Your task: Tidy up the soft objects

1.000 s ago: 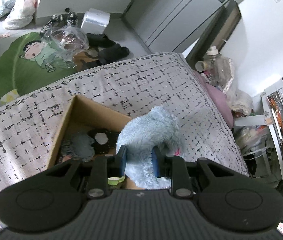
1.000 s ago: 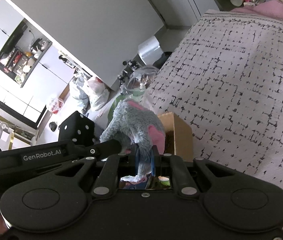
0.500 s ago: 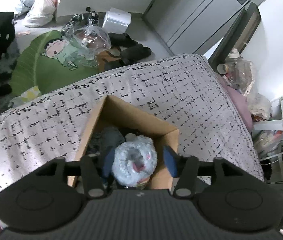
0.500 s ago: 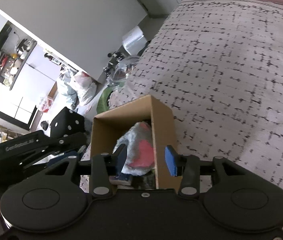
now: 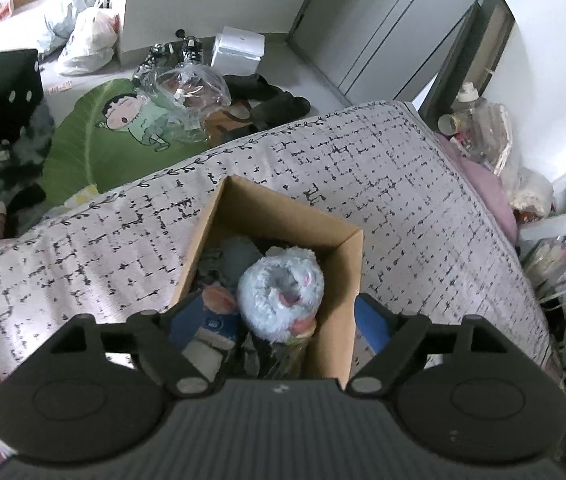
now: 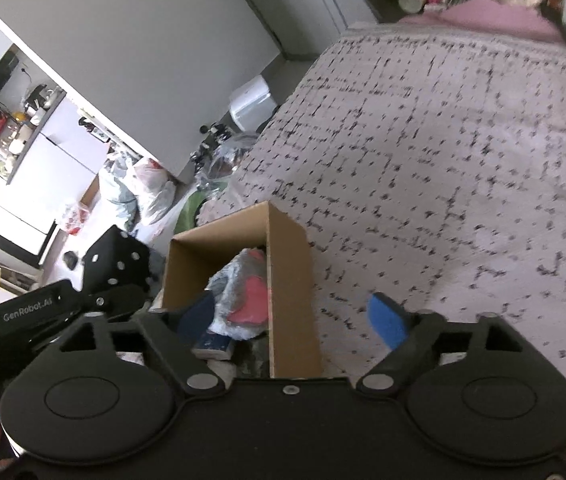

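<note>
- The step in hand looks like the end of a drop-off: the blue plush toy sits inside the cardboard box, on top of the other soft things already in there, near the box's right wall
- The box stands on the bed, whose cover is pale with black dashes; nothing else soft shows on the cover around the box
- The left gripper hangs just above the box with its fingers spread wide and released, one blue pad inside the box by a dark blue item, the other outside the right wall
- The right gripper is likewise wide apart and holds nothing; one finger sits over the box, the other over the bed cover to the right of the box
- In the right wrist view the toy shows its pink and red patches against the box wall, and the left gripper's black body shows to the left of the box
- Compared with a second ago, both grippers were clenched on the toy and held it above the box; half a second ago the fingers were part-way apart with the toy already down; now they are fully spread and the toy lies free
- Next move, as I judge it: lift both grippers clear of the box without catching the wall, then look for another soft thing to bring, though none is in sight on the bed
</note>
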